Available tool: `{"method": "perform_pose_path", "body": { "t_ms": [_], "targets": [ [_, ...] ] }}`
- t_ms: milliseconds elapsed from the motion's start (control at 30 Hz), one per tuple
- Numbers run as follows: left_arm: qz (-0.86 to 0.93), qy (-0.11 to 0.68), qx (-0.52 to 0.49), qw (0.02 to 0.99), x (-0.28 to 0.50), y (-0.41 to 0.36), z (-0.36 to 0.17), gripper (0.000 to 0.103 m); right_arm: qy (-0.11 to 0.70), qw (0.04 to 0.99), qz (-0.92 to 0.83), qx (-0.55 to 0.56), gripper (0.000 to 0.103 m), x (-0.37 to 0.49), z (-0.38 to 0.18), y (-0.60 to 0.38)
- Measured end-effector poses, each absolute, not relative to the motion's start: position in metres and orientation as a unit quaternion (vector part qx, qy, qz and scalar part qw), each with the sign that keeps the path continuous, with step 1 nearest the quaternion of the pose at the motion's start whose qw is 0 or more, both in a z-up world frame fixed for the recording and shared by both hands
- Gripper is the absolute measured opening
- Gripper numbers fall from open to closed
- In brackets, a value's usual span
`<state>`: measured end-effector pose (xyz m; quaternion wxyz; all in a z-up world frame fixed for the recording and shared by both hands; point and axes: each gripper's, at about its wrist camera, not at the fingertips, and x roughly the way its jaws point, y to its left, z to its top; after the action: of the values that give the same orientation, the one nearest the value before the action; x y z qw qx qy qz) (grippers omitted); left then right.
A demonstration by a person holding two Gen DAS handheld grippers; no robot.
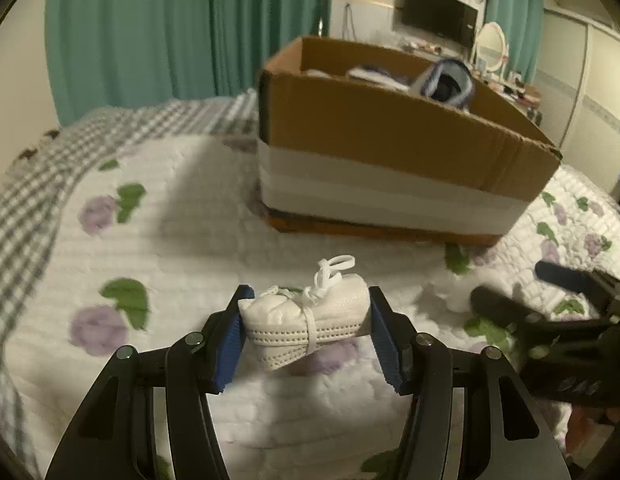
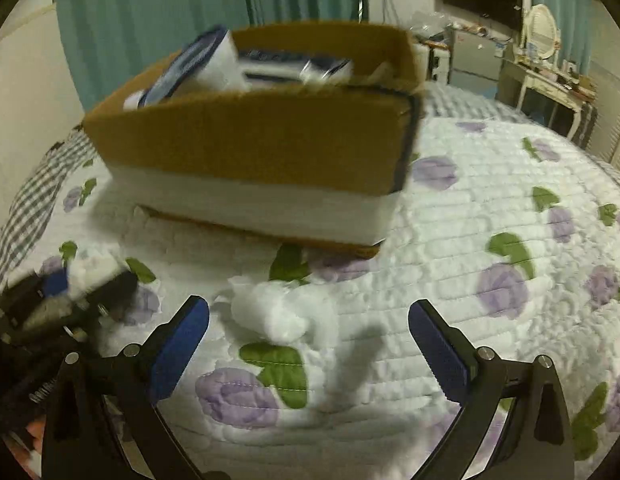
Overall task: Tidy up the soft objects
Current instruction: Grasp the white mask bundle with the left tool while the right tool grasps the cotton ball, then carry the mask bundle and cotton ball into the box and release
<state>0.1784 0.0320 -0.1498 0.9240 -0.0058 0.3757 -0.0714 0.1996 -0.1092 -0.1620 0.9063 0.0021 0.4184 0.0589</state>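
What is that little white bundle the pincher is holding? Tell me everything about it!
The folded face mask is white, soft-looking fabric with rows of stitched dots along its edge. It is rolled into a small bundle, and its own white elastic loop wraps around the middle, with the ends sticking up on top. The left gripper squeezes it from both sides between blue ridged pads. It appears held a little above the flowered quilt, tilted slightly, in front of the cardboard box.

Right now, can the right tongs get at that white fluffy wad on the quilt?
Probably yes. The right tongs are open, and the white fluffy wad lies on the quilt just ahead between the fingers, with nothing in between; the cardboard box sits farther back.
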Motion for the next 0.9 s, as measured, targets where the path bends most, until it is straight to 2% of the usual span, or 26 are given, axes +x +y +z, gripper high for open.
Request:
{"method": "perform_pose_path", "body": {
  "t_ms": [233, 300, 367, 400, 433, 633, 900],
  "targets": [
    [-0.064, 0.360, 0.017, 0.931, 0.179, 0.035, -0.147, 0.056, 0.441, 0.895, 0.063, -0.016, 0.081, 0.213, -0.179, -0.096],
    [-0.064, 0.361, 0.022, 0.930, 0.181, 0.036, -0.150, 0.056, 0.444, 0.894, 0.056, -0.019, 0.067, 0.215, -0.180, -0.096],
    [-0.065, 0.364, 0.022, 0.929, 0.188, 0.038, -0.150, 0.056, 0.444, 0.894, 0.054, -0.025, 0.058, 0.217, -0.180, -0.095],
    [-0.064, 0.366, 0.021, 0.928, 0.188, 0.039, -0.151, 0.056, 0.445, 0.894, 0.055, -0.024, 0.047, 0.217, -0.179, -0.095],
    [-0.063, 0.367, 0.020, 0.928, 0.189, 0.039, -0.152, 0.056, 0.446, 0.893, 0.056, -0.025, 0.042, 0.218, -0.178, -0.094],
    [-0.063, 0.364, 0.018, 0.929, 0.182, 0.042, -0.144, 0.056, 0.435, 0.898, 0.064, -0.030, 0.039, 0.207, -0.166, -0.095],
    [-0.073, 0.336, 0.048, 0.938, 0.152, 0.037, -0.106, 0.056, 0.387, 0.918, 0.085, -0.003, 0.039, 0.175, -0.115, -0.104]
  ]
}}
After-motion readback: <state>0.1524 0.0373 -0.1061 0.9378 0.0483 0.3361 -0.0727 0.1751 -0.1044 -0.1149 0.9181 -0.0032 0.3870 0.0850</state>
